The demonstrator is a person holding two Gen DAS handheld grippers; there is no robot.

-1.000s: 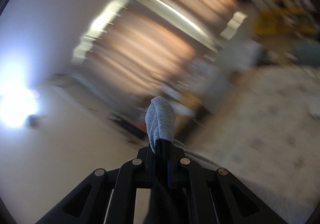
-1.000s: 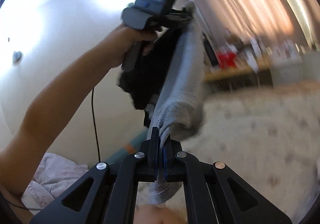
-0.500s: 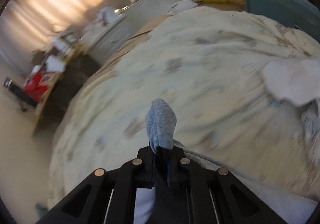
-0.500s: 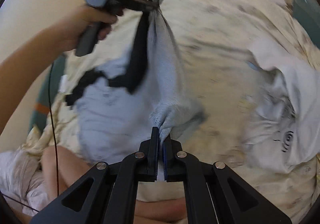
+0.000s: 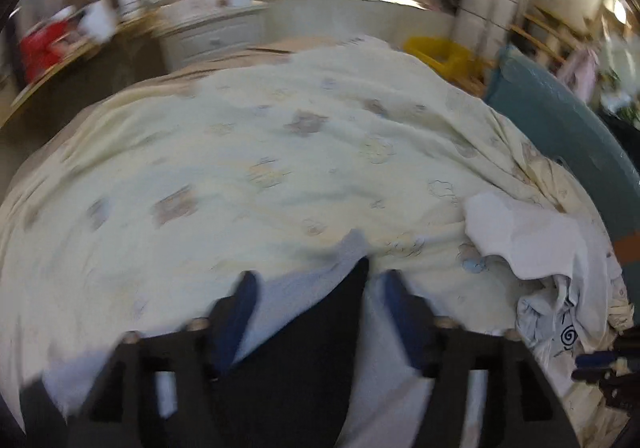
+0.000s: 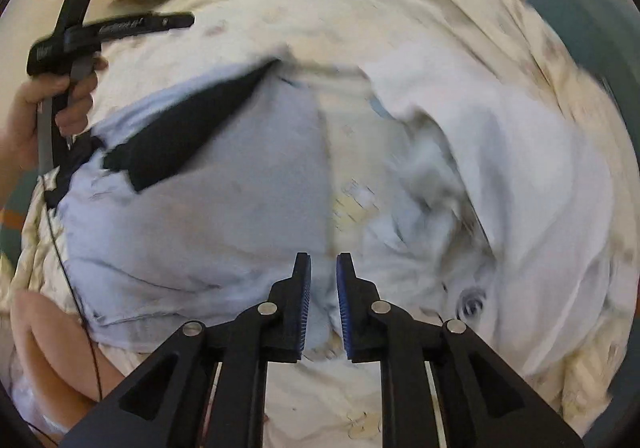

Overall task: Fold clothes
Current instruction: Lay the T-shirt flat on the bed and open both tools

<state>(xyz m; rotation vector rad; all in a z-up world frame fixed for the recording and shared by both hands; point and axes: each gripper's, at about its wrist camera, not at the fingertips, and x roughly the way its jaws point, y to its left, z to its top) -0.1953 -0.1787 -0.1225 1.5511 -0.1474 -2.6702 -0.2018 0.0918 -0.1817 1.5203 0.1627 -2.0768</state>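
Observation:
A pale blue-grey garment (image 6: pixel 208 216) with a black panel (image 6: pixel 180 136) lies spread on the cream bedspread (image 6: pixel 360 8). My right gripper (image 6: pixel 323 268) is open just above its near right edge, holding nothing. My left gripper (image 5: pixel 316 284) is open over the same garment (image 5: pixel 288 292), with the black panel (image 5: pixel 304 348) between its fingers; in the right wrist view it is at the far left (image 6: pixel 80 40), held in a hand. A crumpled white shirt (image 6: pixel 500 168) with a spiral print lies to the right, also in the left wrist view (image 5: pixel 532 248).
The bedspread (image 5: pixel 280 148) covers the bed. A teal bed frame (image 5: pixel 560 120) runs along the right. A white dresser (image 5: pixel 212 32) and a yellow bin (image 5: pixel 440 52) stand beyond the bed. A bare knee (image 6: pixel 48 336) is at the lower left.
Both grippers swung down from holding the garment up in the air, laid it on the bed and opened. The garment now lies spread flat.

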